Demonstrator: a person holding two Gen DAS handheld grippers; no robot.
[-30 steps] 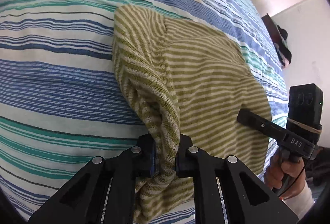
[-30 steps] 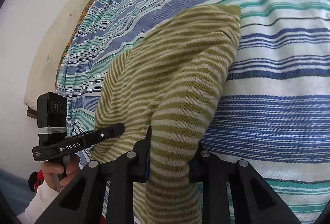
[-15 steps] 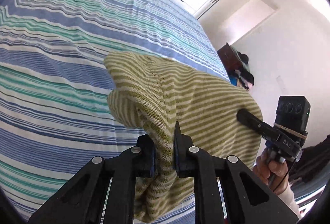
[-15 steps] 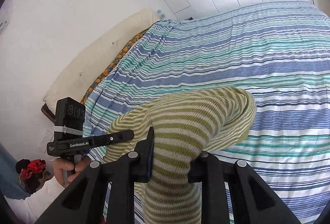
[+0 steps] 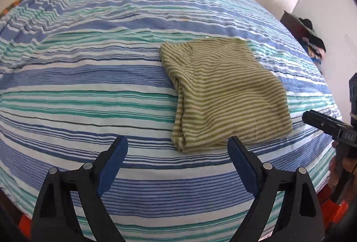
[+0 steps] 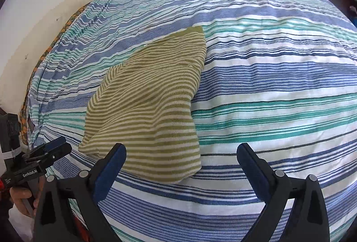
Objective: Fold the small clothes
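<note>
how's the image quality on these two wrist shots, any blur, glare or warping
Left wrist view: sharp, bright daylight, fisheye bowing the striped bedspread, dark corners; the folded green striped garment is crisp. Right wrist view: equally sharp, same barrel warp, white wall nearly washed out, no motion blur.

I see a soft, ribbed knit garment (image 5: 225, 94) on a matt woven striped bedsheet (image 5: 89, 77); my gripper fingers (image 5: 243, 166) look like matt black plastic.
</note>
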